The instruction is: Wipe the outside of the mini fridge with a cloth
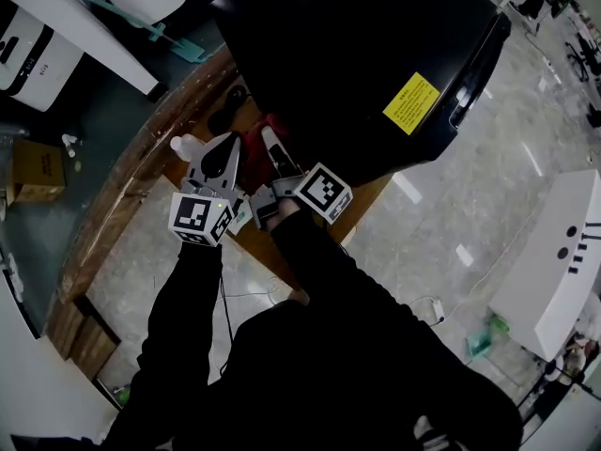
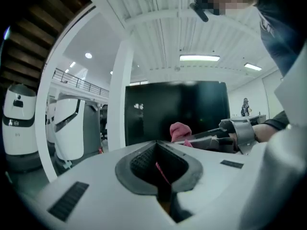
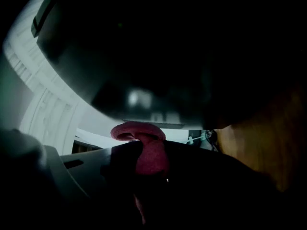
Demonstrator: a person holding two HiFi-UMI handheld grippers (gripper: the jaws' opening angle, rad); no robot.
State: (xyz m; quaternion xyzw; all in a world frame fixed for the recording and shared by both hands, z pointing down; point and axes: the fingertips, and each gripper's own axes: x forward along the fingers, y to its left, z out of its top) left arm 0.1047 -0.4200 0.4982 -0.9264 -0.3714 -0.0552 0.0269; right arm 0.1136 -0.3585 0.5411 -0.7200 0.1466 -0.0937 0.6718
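The right tongs [image 1: 270,145] pinch the pink cloth [image 1: 254,135] and hold it at the black mini fridge's [image 1: 357,45] 7 o'clock corner, low over the wooden surface [image 1: 141,172], probably to start on that side. At their 9 o'clock, the left tongs [image 1: 225,154] are pressed together on what looks like a thin cloth edge. Both forearms reach forward, side by side.
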